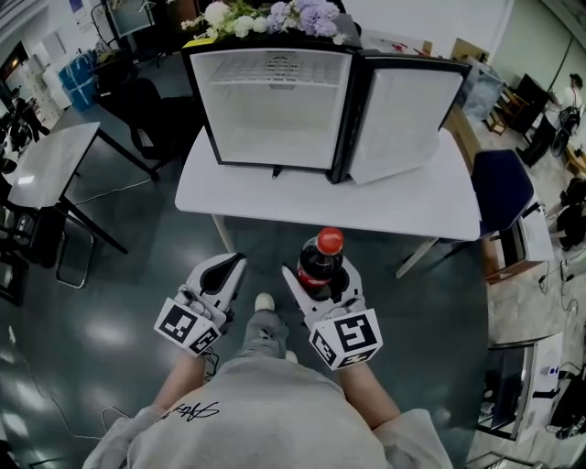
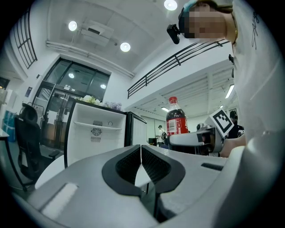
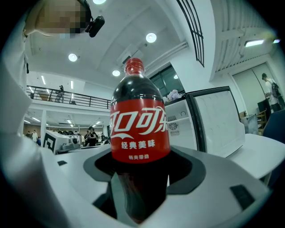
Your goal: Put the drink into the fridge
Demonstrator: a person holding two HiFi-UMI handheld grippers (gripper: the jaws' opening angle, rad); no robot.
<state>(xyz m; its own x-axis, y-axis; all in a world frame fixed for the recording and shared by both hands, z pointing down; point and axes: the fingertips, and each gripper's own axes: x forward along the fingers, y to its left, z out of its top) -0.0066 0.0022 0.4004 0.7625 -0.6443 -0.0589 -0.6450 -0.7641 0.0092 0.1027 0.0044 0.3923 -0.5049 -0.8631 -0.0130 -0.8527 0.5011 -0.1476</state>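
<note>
Red-capped and red-labelled, a cola bottle (image 1: pixel 320 259) stands upright in the right tongs (image 1: pixel 319 273). The 2 jaws clamp its dark lower body just under the label. The bottle hangs in the air over the grey floor (image 1: pixel 137 275), at 6 o'clock from the fridge (image 1: pixel 273 110) and just short of the near edge of the white worktop (image 1: pixel 412 203).

The small black-framed fridge sits on that worktop at 12 o'clock in the head view. Its white interior faces the person, with 1 shelf near the top. The fridge door (image 1: pixel 403 124) is swung wide open on the 3 o'clock side. A bunch of white and lilac flowers (image 1: pixel 275 15) lies along the fridge's top.

At 9 o'clock from the bottle, level with it and near but not touching, the left tongs (image 1: pixel 234 262) point towards the worktop. Their jaws are closed tip to tip with nothing between them. A blue chair (image 1: pixel 502 188) stands at 3 o'clock from the worktop, and the person's grey top (image 1: pixel 265 412) fills the 6 o'clock edge.
</note>
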